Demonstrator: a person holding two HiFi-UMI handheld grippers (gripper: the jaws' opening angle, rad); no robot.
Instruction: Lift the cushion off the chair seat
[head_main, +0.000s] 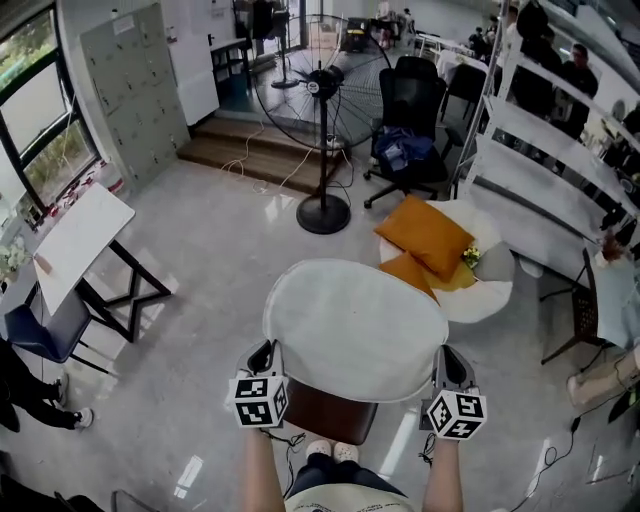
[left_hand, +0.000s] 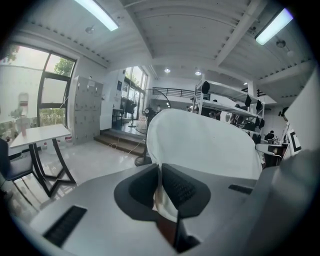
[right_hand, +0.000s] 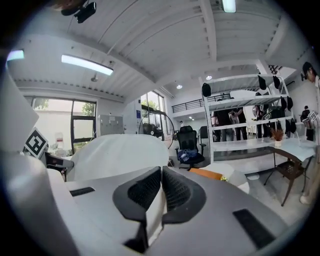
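1. Cushion (head_main: 355, 325): white, held level in the air above the brown chair seat (head_main: 330, 412), apparently clear of it.
2. Left gripper (head_main: 262, 355): jaws pinched on the cushion's near left edge, taking half the load.
3. Right gripper (head_main: 450, 368): jaws clamped on the near right edge; the paired grip likely keeps the cushion from tilting.

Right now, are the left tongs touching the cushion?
Touching. The left gripper view shows the left tongs closed on the cushion, with its white edge pinched between them.
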